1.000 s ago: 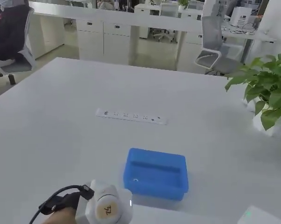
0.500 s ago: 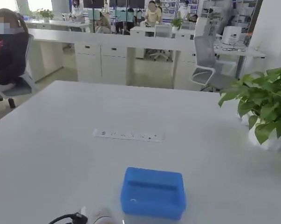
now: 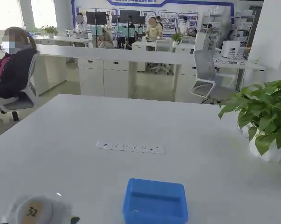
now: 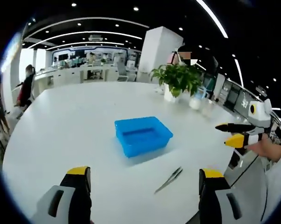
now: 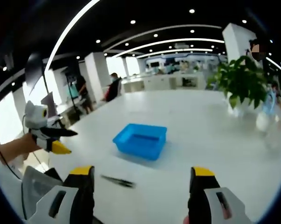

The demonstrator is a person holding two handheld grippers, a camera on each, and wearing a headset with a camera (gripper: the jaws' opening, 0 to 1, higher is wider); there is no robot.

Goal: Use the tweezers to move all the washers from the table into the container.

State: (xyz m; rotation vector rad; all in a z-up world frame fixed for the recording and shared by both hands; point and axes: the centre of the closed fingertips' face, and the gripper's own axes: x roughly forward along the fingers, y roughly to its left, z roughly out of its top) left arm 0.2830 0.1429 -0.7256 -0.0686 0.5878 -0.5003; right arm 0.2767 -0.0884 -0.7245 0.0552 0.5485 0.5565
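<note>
Left gripper (image 4: pixel 143 172) and right gripper (image 5: pixel 142 171) are hanging, jaws spread, empty. Tweezers (image 4: pixel 169 179) are lying between the jaws, likely awaiting pickup, with the container (image 4: pixel 142 135) beyond.

blue rectangular plastic container (image 3: pixel 154 201): plain solid blue | flat table top (image 3: pixel 61 140): plain white | thin metal tweezers (image 4: pixel 168 179): dark grey | left gripper (image 4: pixel 143 172): grey-black jaws, 2 yellow tips | right gripper (image 5: pixel 142 171): same colours | leafy potted plant (image 3: pixel 263 112): green, white pot | long power strip (image 3: pixel 130 147): white

The container (image 3: pixel 154 213) runs off the bottom edge (head view).
</note>
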